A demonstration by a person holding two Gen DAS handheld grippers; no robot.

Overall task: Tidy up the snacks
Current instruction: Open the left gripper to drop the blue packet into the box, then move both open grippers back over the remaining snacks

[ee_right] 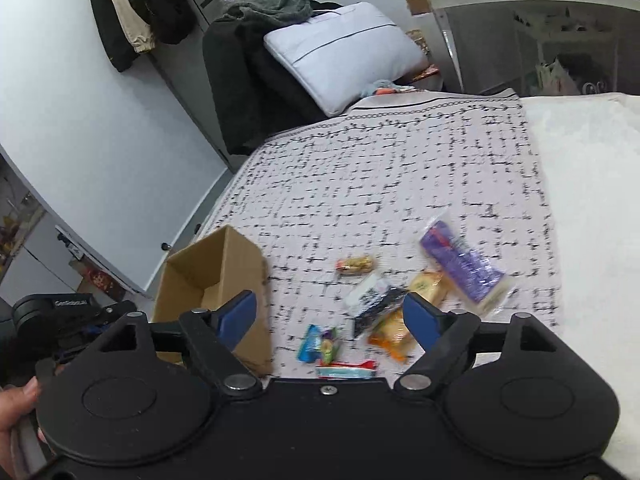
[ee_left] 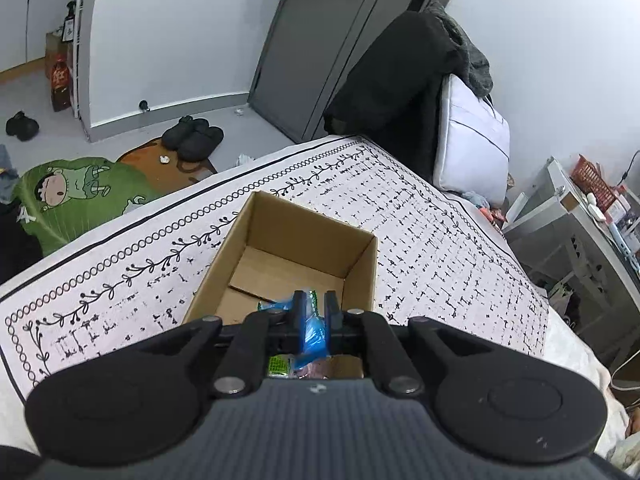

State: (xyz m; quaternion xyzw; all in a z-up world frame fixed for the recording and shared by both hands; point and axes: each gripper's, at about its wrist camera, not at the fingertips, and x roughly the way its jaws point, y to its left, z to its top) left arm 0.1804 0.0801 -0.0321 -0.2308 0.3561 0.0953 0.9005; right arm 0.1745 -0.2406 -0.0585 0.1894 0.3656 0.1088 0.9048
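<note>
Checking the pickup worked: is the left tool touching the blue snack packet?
Touching. The left wrist view shows the left tool shut on the blue packet, pinched between both fingers above the box.

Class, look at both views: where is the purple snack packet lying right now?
In the right wrist view, the purple packet lies on the patterned cloth, at the right of the snack pile, beside a yellow packet.

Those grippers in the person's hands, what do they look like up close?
Both are black plastic. The left gripper has a ribbed grey body, two round discs and silver pivot bolts. The right gripper has the same discs and bolts, with blue pads on its fingers.
</note>
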